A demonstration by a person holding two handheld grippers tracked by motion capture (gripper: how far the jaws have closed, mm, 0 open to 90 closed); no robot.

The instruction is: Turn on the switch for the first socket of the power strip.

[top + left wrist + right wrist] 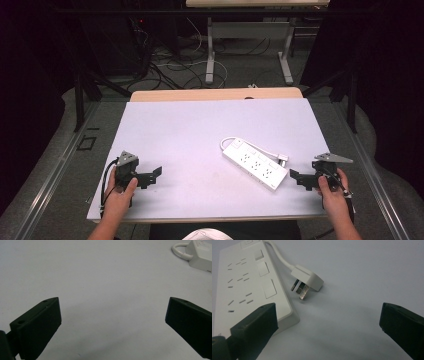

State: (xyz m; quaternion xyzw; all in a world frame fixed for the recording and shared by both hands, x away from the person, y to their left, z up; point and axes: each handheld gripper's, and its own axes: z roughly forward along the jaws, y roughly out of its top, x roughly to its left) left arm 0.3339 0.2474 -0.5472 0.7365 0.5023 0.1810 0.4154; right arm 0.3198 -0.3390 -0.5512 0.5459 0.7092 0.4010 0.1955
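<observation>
A white power strip point(255, 164) lies at an angle on the white table top point(190, 140), right of centre, its short cable looping back to a plug point(282, 159) beside it. In the right gripper view the strip point(249, 282) sits just past the left jaw and the plug point(308, 280) lies ahead with its metal pins showing. My right gripper point(293, 176) rests near the strip's near end, jaws wide apart and empty point(327, 320). My left gripper point(157, 173) rests at the front left, open over bare table point(112, 315); a corner of the strip point(200, 255) shows far off.
The table's front edge point(210, 218) runs just before the person's hands. Beyond the far edge stand a second table's legs point(210, 55) and loose cables on the floor point(175, 70). Dark frame posts point(78, 95) flank both sides.
</observation>
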